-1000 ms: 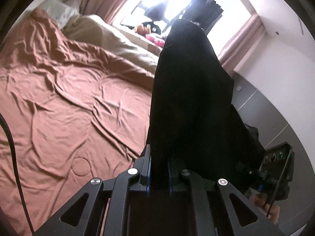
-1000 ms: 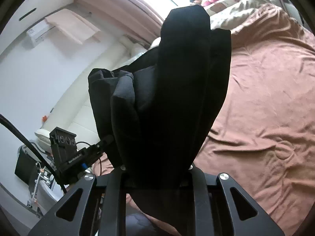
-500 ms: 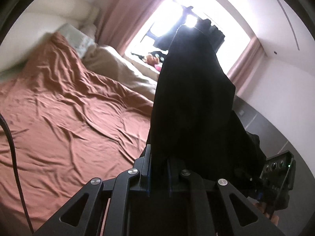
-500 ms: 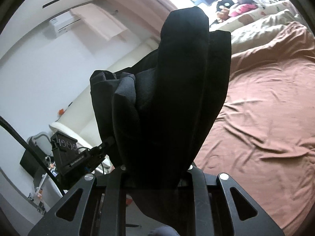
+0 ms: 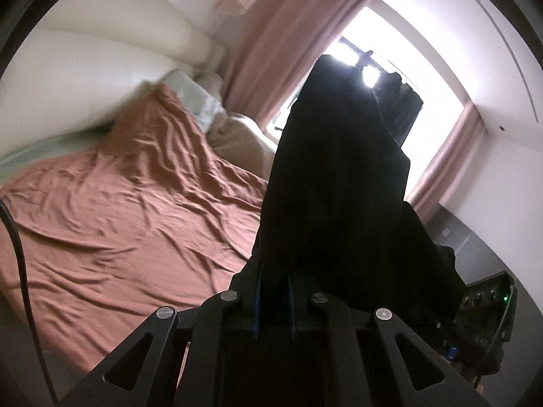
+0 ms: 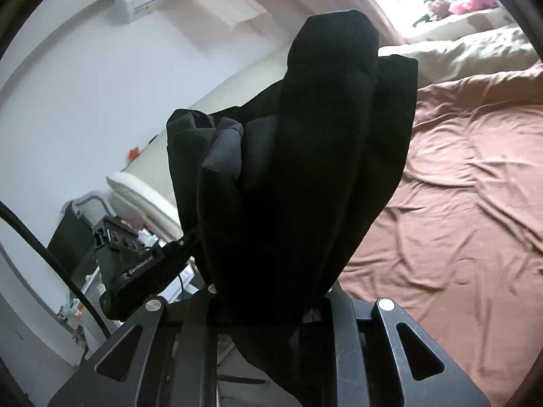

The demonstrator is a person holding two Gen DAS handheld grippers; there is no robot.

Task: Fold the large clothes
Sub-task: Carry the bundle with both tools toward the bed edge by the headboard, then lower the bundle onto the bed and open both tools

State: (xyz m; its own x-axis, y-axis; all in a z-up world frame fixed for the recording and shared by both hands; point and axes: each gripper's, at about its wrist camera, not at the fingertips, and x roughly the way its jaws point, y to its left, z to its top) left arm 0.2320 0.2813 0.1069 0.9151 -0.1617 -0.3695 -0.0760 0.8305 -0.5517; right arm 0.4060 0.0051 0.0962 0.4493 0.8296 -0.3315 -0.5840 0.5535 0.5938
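A black garment [image 5: 336, 183] is held up in the air above a bed covered by a wrinkled brown sheet [image 5: 129, 210]. One part is clenched in the left tongs [image 5: 275, 291], another in the right tongs [image 6: 268, 298]. The cloth is bunched in thick folds. Pink curtains [image 5: 271, 44] frame a bright window [image 5: 400, 78] behind.
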